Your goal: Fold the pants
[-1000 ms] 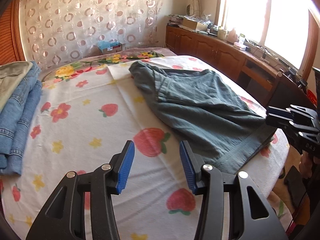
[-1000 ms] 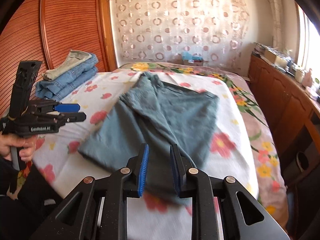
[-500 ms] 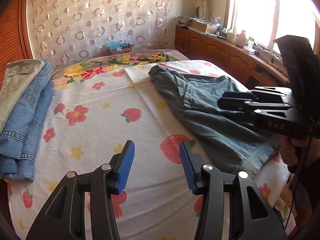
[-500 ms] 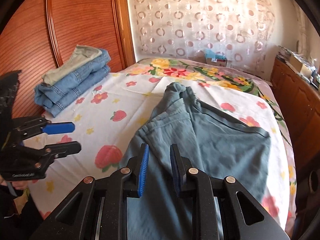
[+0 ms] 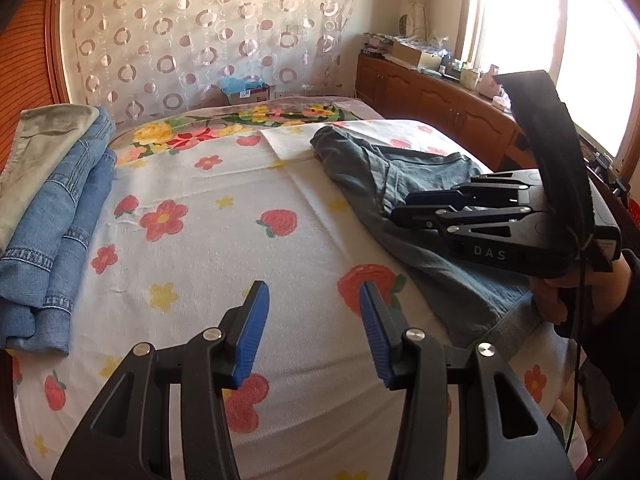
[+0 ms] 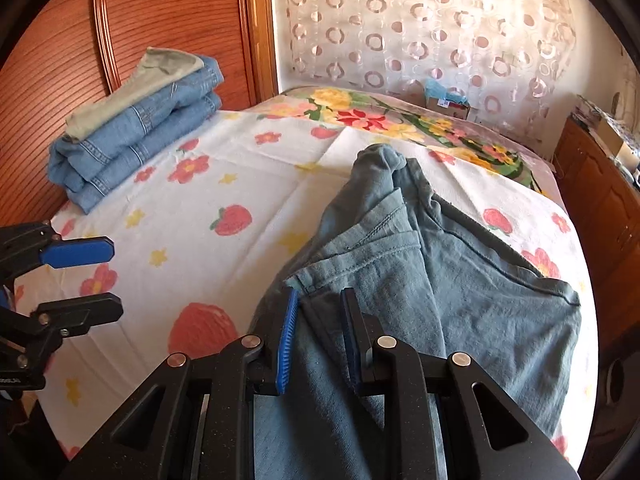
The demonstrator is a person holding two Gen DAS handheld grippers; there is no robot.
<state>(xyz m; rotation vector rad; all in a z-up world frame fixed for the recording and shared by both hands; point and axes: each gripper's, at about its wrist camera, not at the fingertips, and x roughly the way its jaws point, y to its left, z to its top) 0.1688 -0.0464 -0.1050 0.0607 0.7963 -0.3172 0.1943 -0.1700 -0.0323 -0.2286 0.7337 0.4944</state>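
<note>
Grey-green pants (image 6: pixel 460 280) lie folded lengthwise on the bed, waist end bunched toward the far side; they also show in the left wrist view (image 5: pixel 400 184). My right gripper (image 6: pixel 318 340) hovers over the near part of the pants, its jaws a narrow gap apart with nothing between them; it shows from the side in the left wrist view (image 5: pixel 404 208). My left gripper (image 5: pixel 314 328) is open and empty above the bare sheet, left of the pants; it also shows in the right wrist view (image 6: pixel 84 276).
A stack of folded blue jeans with a pale green garment on top (image 5: pixel 52 208) lies at the bed's left edge by the wooden headboard (image 6: pixel 140 12). The strawberry-print sheet (image 5: pixel 224 240) covers the bed. Wooden cabinets (image 5: pixel 440 100) run along the right wall.
The right gripper has moved forward and left over the pants, toward their folded edge. The left gripper shifted slightly left and stays open above the sheet.
</note>
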